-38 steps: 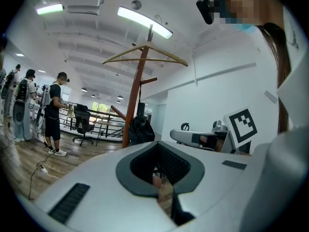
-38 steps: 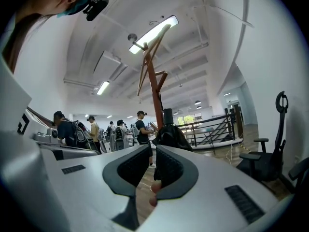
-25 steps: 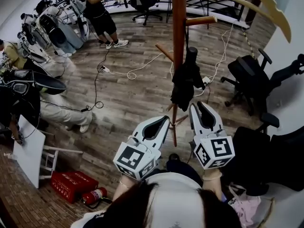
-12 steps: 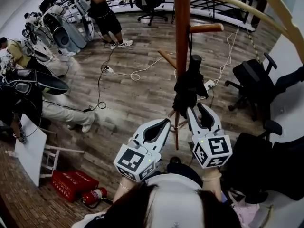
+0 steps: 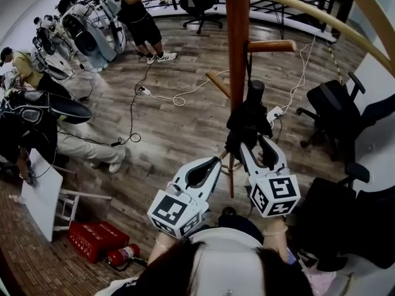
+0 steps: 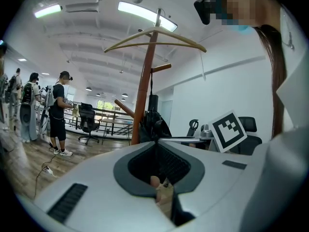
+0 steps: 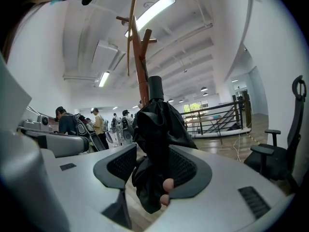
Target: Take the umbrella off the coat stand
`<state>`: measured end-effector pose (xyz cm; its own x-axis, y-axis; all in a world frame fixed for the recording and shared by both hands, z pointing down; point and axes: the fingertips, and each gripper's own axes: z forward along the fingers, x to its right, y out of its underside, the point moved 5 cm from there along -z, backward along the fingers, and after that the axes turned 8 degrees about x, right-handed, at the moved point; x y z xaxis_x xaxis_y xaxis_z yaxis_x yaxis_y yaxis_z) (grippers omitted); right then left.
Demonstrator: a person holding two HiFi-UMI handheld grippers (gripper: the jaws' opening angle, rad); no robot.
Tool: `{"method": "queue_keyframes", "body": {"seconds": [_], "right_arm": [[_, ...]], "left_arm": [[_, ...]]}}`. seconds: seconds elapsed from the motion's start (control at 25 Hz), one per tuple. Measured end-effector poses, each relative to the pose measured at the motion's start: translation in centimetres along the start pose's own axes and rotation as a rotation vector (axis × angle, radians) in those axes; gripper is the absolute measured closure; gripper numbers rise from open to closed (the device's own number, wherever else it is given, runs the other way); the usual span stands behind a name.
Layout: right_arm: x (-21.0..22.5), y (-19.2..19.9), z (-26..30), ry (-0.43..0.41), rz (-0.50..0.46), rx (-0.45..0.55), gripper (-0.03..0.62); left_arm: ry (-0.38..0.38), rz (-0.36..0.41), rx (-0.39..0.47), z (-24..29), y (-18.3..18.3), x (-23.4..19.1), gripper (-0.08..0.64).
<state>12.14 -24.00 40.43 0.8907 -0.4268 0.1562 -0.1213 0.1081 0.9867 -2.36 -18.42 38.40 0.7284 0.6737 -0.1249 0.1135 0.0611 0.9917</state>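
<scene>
The left hand-held gripper [image 5: 214,162] was at the near left, with its jaws together and nothing between them. It stopped short of the stand, so the umbrella lay ahead of it and a little to its right, apart from it.

Right of it stood the coat stand [image 5: 237,54], a brown wooden pole rising from the wooden floor [image 5: 179,122]. A short peg [image 5: 271,45] stuck out to the right near its top. The black folded umbrella [image 5: 248,117] hung just beside the pole on its right side, below this peg. A thin strap seemed to run from the peg down to the top of the umbrella, but I could not see how it was hooked. The long axis of the umbrella was upright, with the thick black end up and the loose cloth down.

The right hand-held gripper [image 5: 254,142] was clearly the nearer one. Its jaws had just been opening and stood apart, one on each side of the lower cloth of the umbrella. The cloth hung between them, with a gap on the left side, so I judged that nothing was clamped yet.

In my judgement the next move belonged to the right hand. It should close across the upright bundle and then raise it, so that the strap could slide off the peg toward the right.
</scene>
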Motion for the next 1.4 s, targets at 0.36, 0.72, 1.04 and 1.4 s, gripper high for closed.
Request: {"method": "queue_keyframes", "body": {"seconds": [0.36, 0.72, 1.04, 1.4], "right_arm": [[0.7, 0.3, 1.8, -0.039, 0.018, -0.031, 0.331], [1.0, 0.6, 3.4, -0.030, -0.013, -0.043, 0.299], [1.6, 0.9, 4.7, 0.004, -0.011, -0.059, 0.298], [1.5, 0.8, 5.1, 0.051, -0.078, -0.077, 0.335]], "left_arm": [[-0.024, -0.007, -0.013, 1.2, 0.2, -0.8, 0.549], [-0.042, -0.015, -0.017, 1.8, 0.7, -1.7, 0.549], [-0.054, -0.014, -0.020, 2.3, 0.8, -2.2, 0.549], [-0.054, -0.012, -0.018, 2.1, 0.3, -2.5, 0.549]]}}
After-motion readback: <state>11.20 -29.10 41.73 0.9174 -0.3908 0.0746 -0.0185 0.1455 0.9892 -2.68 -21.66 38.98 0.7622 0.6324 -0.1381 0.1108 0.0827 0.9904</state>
